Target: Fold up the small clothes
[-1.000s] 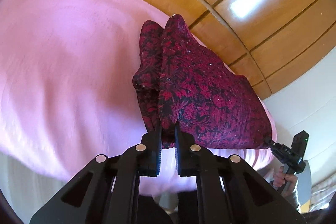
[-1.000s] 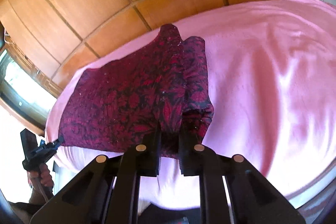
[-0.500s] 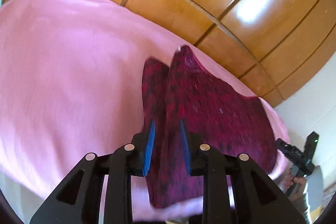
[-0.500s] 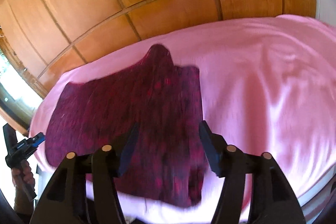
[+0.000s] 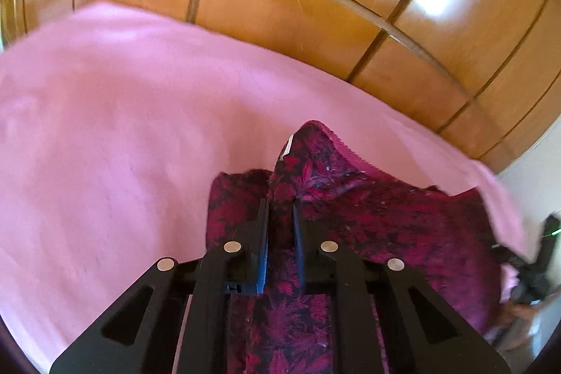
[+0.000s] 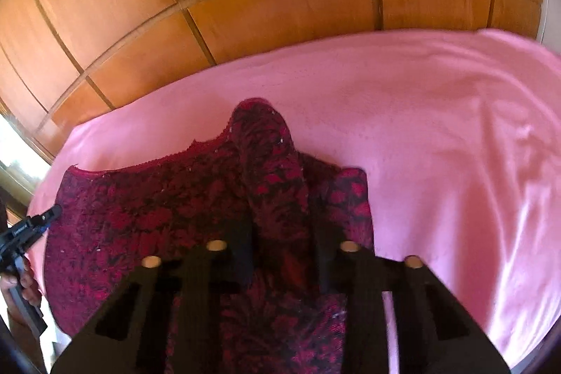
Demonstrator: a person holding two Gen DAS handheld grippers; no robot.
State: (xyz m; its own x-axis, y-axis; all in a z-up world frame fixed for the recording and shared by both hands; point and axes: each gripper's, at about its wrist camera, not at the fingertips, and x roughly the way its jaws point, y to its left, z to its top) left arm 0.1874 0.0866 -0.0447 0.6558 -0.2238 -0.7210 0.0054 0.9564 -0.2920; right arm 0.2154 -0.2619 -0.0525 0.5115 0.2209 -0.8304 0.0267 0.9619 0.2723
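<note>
The red patterned garment [image 5: 368, 223] runs under both jaws and off the bottom edge; the right gripper [image 6: 282, 233] is motion-blurred, its pad contact unreadable.

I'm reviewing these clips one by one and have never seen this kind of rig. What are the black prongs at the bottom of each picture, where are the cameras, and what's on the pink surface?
There is no robot here. A person holds a hand-held gripper in each hand, and a wide-angle camera on each one looks forward along its two black fingers. One picture comes from the left gripper, the other from the right gripper. Each picture also catches the other gripper at its edge.

A dark red patterned garment lies on the pink blanket, in front of a wood-panelled wall. The left fingers are shut on a raised fold of the garment. The right fingers are closing with a raised fold between them; blur hides whether they press it yet.
</note>
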